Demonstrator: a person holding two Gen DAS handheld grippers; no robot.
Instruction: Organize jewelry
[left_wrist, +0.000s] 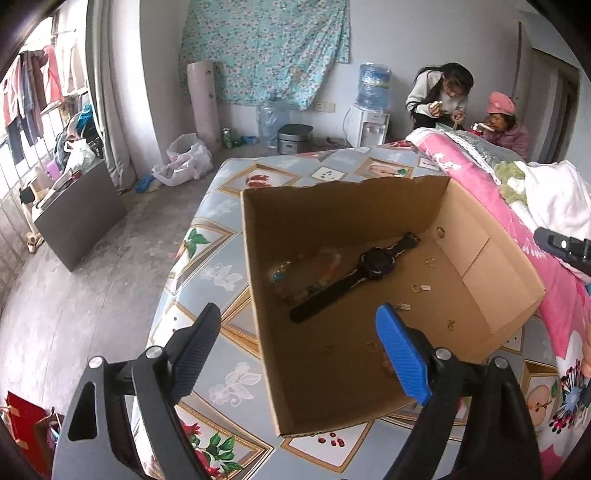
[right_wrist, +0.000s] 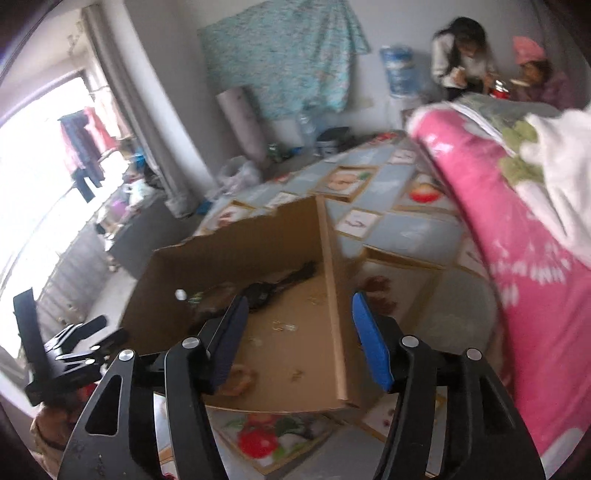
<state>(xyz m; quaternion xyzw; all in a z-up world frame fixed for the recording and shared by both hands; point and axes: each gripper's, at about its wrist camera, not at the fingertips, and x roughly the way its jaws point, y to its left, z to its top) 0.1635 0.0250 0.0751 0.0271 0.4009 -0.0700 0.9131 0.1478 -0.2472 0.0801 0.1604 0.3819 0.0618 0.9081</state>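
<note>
Where your left gripper (left_wrist: 299, 347) gapes empty over the cardboard box (left_wrist: 476, 258), its sharp view shows the watch (left_wrist: 373, 264), bead bracelet (left_wrist: 295, 275) and rings (left_wrist: 371, 346) inside; your right gripper (right_wrist: 299, 332), parted and empty, gives only blur.

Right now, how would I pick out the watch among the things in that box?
Find the open cardboard box on the patterned table cover. On its floor, near the middle, the black watch lies flat with its strap stretched out diagonally. It is the only dark, long item there: the beaded bracelet beside it is pale and colourful, the small gold rings tiny.
</note>
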